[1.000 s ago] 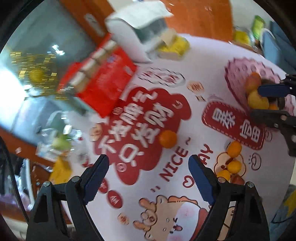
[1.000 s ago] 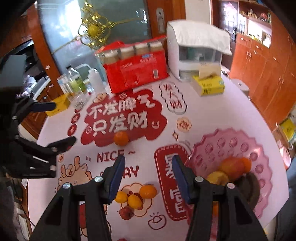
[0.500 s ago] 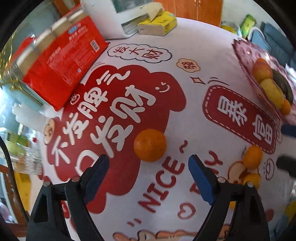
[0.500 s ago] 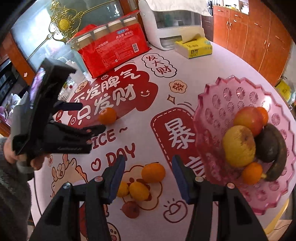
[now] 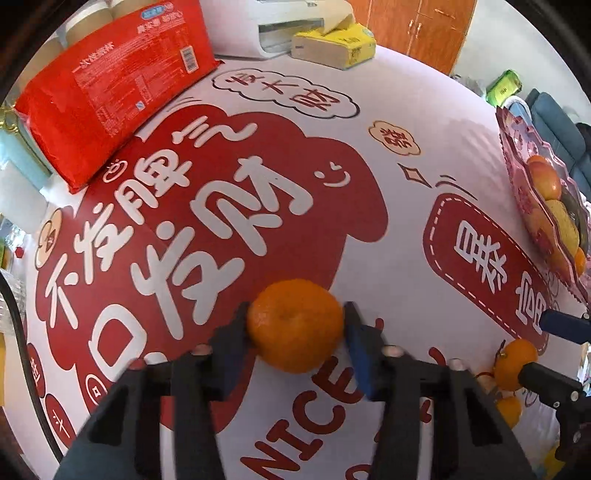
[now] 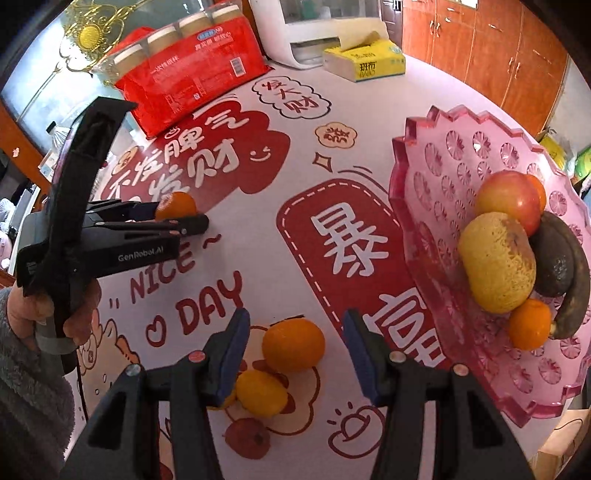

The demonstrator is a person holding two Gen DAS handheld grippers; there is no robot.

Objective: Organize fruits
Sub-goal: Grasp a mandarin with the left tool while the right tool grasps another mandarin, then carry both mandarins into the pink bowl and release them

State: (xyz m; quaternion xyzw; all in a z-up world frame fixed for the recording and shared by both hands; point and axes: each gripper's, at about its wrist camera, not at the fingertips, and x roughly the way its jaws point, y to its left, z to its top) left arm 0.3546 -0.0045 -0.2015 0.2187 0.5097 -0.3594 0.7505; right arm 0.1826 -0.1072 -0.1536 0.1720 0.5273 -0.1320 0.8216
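Mandarin (image 5: 294, 325) is sitting between the jaws of the left gripper (image 5: 295, 328), which are pinching it on both flanks, out on the red slogan patch of the table (image 5: 406, 155), well apart from the pink fruit tray (image 6: 436, 155). The grasp step looks to be in hand; whether the fruit is already clear of the cloth cannot be told. The next move probably calls for lifting it and carrying it across to the tray, setting it down in the bare part beside the apple (image 6: 508, 199), the yellow fruit (image 6: 496, 258), the dark banana (image 6: 574, 291) and the small orange (image 6: 530, 325) lying there.

Nearer the tray, the right gripper (image 6: 295, 332) is hovering with its jaws spread around a second mandarin (image 6: 293, 343), not touching it; two smaller yellow-orange fruits (image 6: 260, 393) and a small red fruit (image 6: 247, 435) are lying just beside that one.

Across the table from the tray, a red pack of cups (image 6: 192, 77), a yellow tissue pack (image 6: 365, 59) and a white appliance (image 6: 314, 26) are standing along the far edge, with wooden cabinets (image 6: 487, 48) behind.
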